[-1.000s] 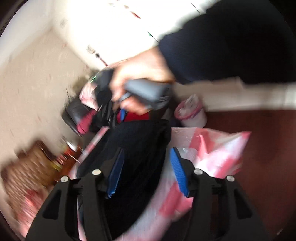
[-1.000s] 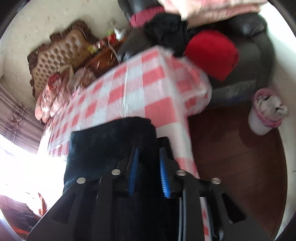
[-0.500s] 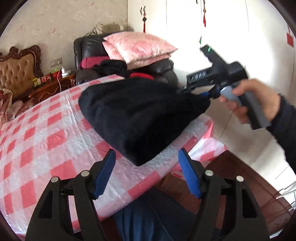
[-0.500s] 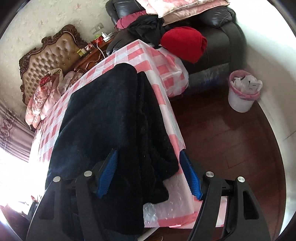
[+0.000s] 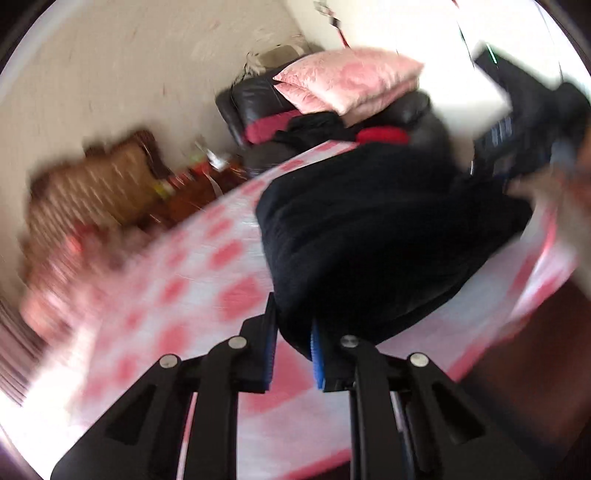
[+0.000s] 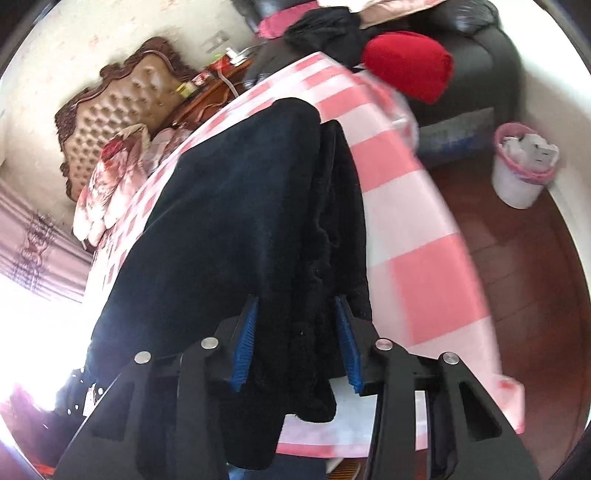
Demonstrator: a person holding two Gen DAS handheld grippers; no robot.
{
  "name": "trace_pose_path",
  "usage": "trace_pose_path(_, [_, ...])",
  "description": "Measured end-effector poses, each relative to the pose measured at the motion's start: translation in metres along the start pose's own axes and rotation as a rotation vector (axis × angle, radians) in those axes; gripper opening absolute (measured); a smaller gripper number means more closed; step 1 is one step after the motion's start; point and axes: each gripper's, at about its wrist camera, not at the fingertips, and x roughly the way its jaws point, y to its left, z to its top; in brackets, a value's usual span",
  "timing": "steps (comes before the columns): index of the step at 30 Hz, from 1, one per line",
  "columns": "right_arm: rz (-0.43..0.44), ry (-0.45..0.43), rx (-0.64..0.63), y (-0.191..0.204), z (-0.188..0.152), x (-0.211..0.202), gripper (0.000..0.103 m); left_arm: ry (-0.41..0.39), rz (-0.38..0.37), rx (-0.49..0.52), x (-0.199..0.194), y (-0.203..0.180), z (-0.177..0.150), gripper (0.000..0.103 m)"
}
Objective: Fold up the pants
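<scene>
Left wrist: pants (image 5: 369, 236) overhang table edge (image 5: 480, 354) (blurred)

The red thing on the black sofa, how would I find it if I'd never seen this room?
Look past the far end of the checked table to the black leather sofa. The red cushion lies on its seat, beside a heap of black clothes. It is the only plain bright red lump there; the pillows above are pale pink.

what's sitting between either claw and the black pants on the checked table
Nothing visible. The left claw has just been closing, with the near corner of the black fleece pants already between its blue pads. The right claw, also closing, has the pants' folded edge between its pads, on the red-and-white checked tablecloth.
</scene>
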Motion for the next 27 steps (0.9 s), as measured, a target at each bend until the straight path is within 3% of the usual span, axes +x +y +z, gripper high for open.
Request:
trace_pose_path(2, [-0.039, -0.031, -0.015, 0.010, -0.007, 0.002, 0.039, 0.015, 0.082, 0.186, 0.010, -0.022, -0.018, 0.016])
trace_pose_path(4, [-0.061, -0.046, -0.012, 0.011, -0.011, 0.000, 0.039, -0.053, 0.160, 0.344, 0.010, -0.044, -0.038, 0.019])
trace_pose_path(5, [-0.080, -0.053, -0.026, 0.013, -0.012, -0.001, 0.039, -0.063, 0.159, 0.361, 0.009, -0.046, -0.041, 0.021])
trace_pose_path(6, [-0.098, -0.056, -0.038, 0.015, -0.012, -0.002, 0.039, -0.080, 0.109, 0.336, 0.002, -0.039, -0.042, 0.023])
trace_pose_path(8, [-0.158, -0.070, -0.077, 0.021, -0.013, -0.005, 0.039, -0.121, 0.076, 0.251, -0.015, -0.020, -0.041, 0.065])
trace_pose_path(10, [-0.211, -0.080, -0.113, 0.026, -0.014, -0.004, 0.040, -0.191, -0.003, 0.161, -0.038, 0.001, -0.041, 0.068])
trace_pose_path(12, [-0.259, -0.091, -0.145, 0.033, -0.016, -0.005, 0.040, -0.237, -0.099, -0.033, -0.056, 0.035, -0.036, 0.067])
trace_pose_path(13, [-0.285, -0.100, -0.156, 0.036, -0.017, -0.006, 0.040, -0.237, -0.154, -0.144, -0.055, 0.053, -0.031, 0.062])
trace_pose_path(15, [-0.333, -0.135, -0.157, 0.043, -0.018, -0.013, 0.043, -0.205, -0.223, -0.384, -0.040, 0.090, -0.022, 0.041])
trace_pose_path(16, [-0.368, -0.171, -0.166, 0.049, -0.018, -0.019, 0.048, -0.186, -0.221, -0.437, -0.032, 0.098, -0.017, 0.020])
trace_pose_path(17, [-0.414, -0.233, -0.179, 0.060, -0.021, -0.029, 0.055, -0.165, -0.231, -0.481, -0.022, 0.104, -0.011, 0.008])
trace_pose_path(20, [-0.411, -0.337, -0.210, 0.086, -0.031, -0.044, 0.064, -0.144, -0.334, -0.473, 0.000, 0.089, 0.004, 0.001])
trace_pose_path(22, [-0.427, -0.382, -0.303, 0.109, -0.044, -0.039, 0.064, -0.055, -0.398, -0.442, 0.028, 0.064, -0.002, 0.000])
trace_pose_path(24, [-0.474, -0.358, -0.349, 0.115, -0.055, -0.021, 0.064, 0.000, -0.412, -0.426, 0.043, 0.044, -0.016, 0.000])
trace_pose_path(27, [-0.498, -0.285, -0.328, 0.093, -0.062, 0.006, 0.065, -0.022, -0.430, -0.430, 0.045, 0.042, -0.028, 0.000])
